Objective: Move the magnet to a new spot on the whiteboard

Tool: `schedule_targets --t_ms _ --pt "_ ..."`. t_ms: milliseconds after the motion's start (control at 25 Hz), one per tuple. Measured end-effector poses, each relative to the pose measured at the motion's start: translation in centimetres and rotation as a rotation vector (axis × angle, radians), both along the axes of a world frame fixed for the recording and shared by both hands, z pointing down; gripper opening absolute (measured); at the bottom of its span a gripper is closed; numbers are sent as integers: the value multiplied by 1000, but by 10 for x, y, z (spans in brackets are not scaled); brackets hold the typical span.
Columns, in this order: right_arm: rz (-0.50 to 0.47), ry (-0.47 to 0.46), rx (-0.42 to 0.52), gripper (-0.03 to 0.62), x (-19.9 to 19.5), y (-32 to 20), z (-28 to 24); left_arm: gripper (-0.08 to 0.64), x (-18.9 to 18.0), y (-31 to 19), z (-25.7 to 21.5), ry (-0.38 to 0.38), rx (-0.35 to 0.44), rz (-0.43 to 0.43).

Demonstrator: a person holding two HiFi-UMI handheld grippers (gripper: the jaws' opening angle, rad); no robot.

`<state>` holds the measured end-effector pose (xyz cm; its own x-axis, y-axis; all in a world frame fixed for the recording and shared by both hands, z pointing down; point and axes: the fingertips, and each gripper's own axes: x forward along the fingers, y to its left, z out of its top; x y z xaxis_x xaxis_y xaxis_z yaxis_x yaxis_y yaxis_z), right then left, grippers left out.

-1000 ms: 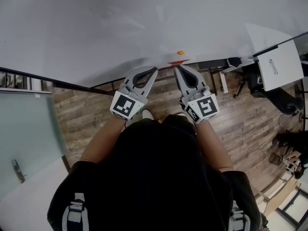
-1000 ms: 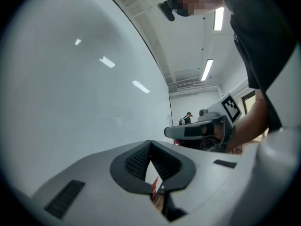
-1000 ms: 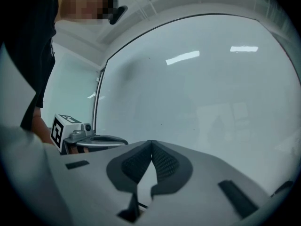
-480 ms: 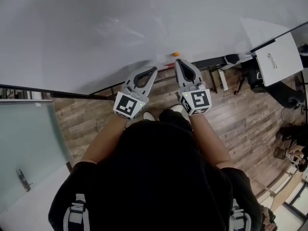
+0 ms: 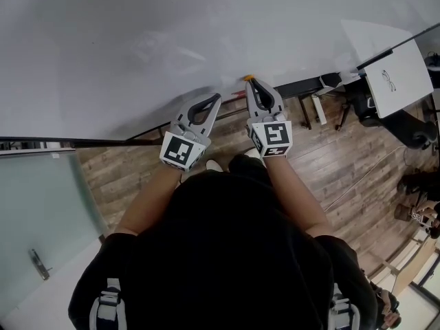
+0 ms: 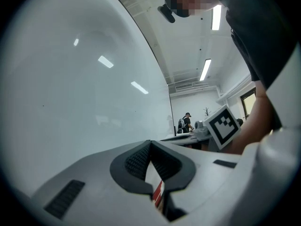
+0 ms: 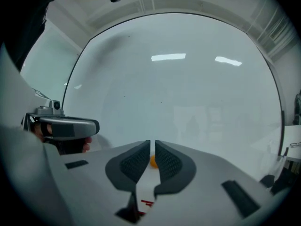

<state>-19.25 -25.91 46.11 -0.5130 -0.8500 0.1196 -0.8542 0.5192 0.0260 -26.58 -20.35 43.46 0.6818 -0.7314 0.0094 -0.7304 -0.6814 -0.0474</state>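
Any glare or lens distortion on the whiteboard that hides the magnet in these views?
Right gripper view: strong fisheye bends the glossy white whiteboard into a dome; ceiling-light reflections sit high on it, clear of the small orange round magnet. Left gripper view: similar light streaks on the board, magnet not visible. Head view: soft diffuse sheen only, magnet small but distinct.

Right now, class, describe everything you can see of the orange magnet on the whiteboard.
The magnet is a small, round, orange piece, stuck flat on the whiteboard near its lower edge. It shows through the narrow gap of the right gripper, whose jaws are opening; it sits just beyond their tips, not between the pads. Finer detail is too small to tell.
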Motion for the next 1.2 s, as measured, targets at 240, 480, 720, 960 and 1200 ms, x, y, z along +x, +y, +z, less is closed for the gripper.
schedule_targets --t_ms 240,480,720,960,1200 --pt "36 -10 -31 49 4 -10 14 2 -1 -7 -1 14 -6 -1" --pt "51 -14 -45 101 4 -14 21 2 1 -7 3 8 -20 13" --pt "71 -9 -24 123 7 -17 26 2 1 -10 6 3 -27 16" --pt "61 2 -37 135 4 -20 33 2 1 -11 9 -10 -31 15" --pt "52 2 -44 125 3 -22 37 2 4 -13 11 -19 -31 15"
